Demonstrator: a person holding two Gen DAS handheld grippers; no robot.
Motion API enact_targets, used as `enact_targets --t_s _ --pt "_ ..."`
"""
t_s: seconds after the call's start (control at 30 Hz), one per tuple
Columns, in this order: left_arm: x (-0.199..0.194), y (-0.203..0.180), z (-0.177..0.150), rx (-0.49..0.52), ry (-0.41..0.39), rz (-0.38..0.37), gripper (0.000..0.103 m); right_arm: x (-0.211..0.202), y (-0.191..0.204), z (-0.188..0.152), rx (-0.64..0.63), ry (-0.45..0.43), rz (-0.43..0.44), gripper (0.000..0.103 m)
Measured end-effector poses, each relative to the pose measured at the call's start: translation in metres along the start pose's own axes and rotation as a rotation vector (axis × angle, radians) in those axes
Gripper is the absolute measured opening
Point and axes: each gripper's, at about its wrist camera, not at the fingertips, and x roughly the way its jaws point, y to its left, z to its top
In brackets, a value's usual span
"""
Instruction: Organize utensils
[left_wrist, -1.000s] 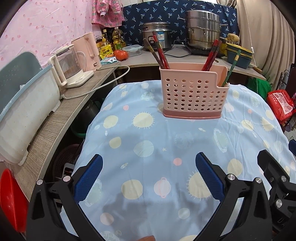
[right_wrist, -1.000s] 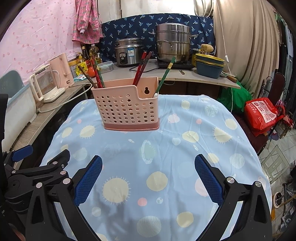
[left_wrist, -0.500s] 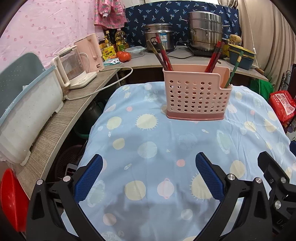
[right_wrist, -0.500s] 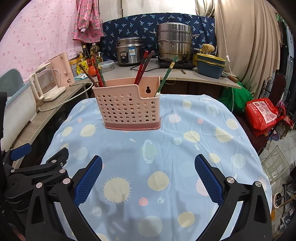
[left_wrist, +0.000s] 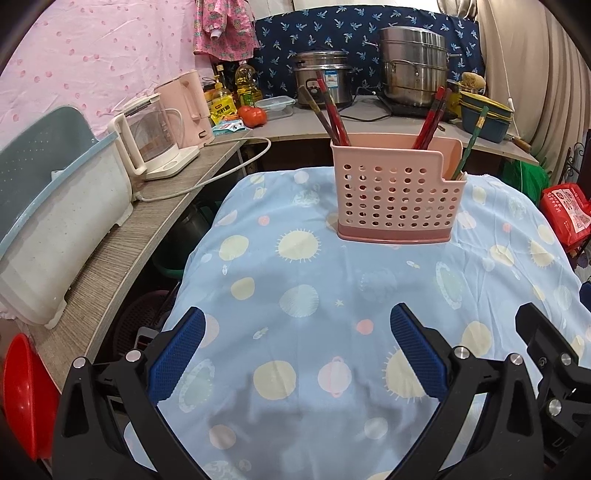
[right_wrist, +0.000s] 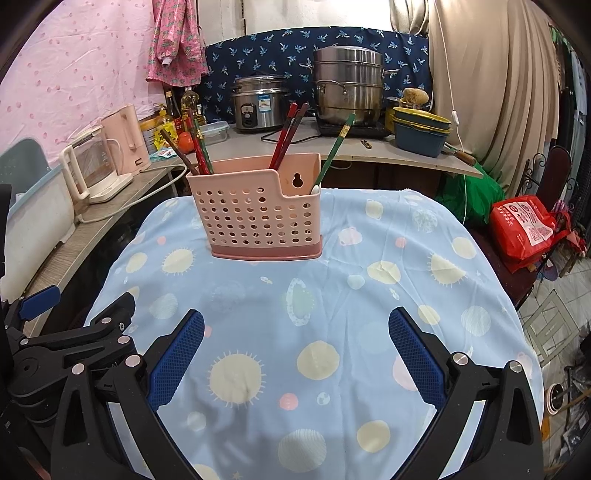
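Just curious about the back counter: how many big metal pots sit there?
2: rice cooker on the left, stacked steamer to its right; more could hide behind the basket.

Both wrist cams face fwd, sharing pink caddy (left_wrist: 397, 195), prob. mid-range.

Matt perforated plastic holder (left_wrist: 397, 192) on smooth printed cloth (left_wrist: 332, 295) — steamer (right_wrist: 349, 86) shiny metal.

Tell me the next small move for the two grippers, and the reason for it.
Probably back both off. The left gripper and right gripper are open and empty, no loose utensil shows on the tablecloth, and the chopsticks already stand in the pink holder.
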Motion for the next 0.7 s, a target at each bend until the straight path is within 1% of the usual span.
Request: enact_targets --t_s 0.7 --pt "-0.0004 0.0007 -0.0008 0.0 0.002 0.0 0.096 0.0 -0.0005 -0.0001 0.002 0.001 0.001 0.097"
